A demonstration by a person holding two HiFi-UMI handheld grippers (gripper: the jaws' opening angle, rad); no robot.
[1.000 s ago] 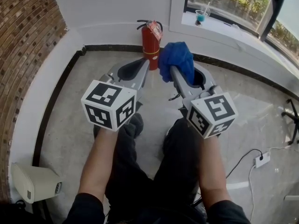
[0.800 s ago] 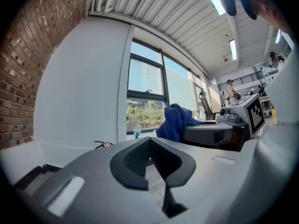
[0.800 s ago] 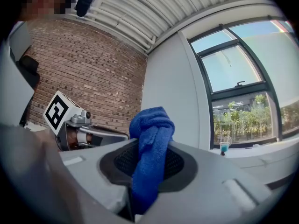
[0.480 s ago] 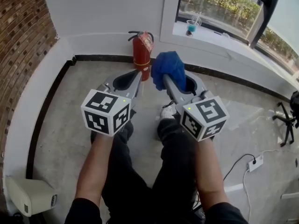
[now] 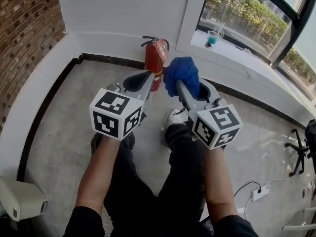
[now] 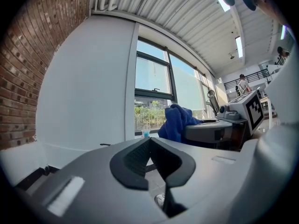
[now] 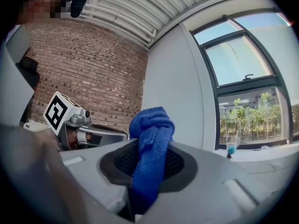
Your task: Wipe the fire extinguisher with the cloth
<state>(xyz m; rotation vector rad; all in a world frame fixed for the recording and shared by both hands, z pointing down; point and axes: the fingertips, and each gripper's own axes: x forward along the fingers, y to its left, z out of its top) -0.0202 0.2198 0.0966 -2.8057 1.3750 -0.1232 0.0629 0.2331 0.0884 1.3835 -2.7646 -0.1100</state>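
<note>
A red fire extinguisher stands on the floor against the white wall, below the window corner. My right gripper is shut on a bunched blue cloth, which hangs just right of the extinguisher in the head view. The right gripper view shows the cloth pinched between the jaws and sticking up past the tips of that gripper. My left gripper is shut and empty, its tip in front of the extinguisher's base. From the left gripper view, the left gripper has the cloth to its right.
A brick wall closes the left side. A cup of blue liquid sits on the window sill. A white device lies at lower left, a power strip with cable at lower right. The person's legs and shoe are below the grippers.
The person has stepped forward, carrying both grippers closer to the wall and the extinguisher. The white device has slid toward the bottom edge. The cloth stays gripped.
</note>
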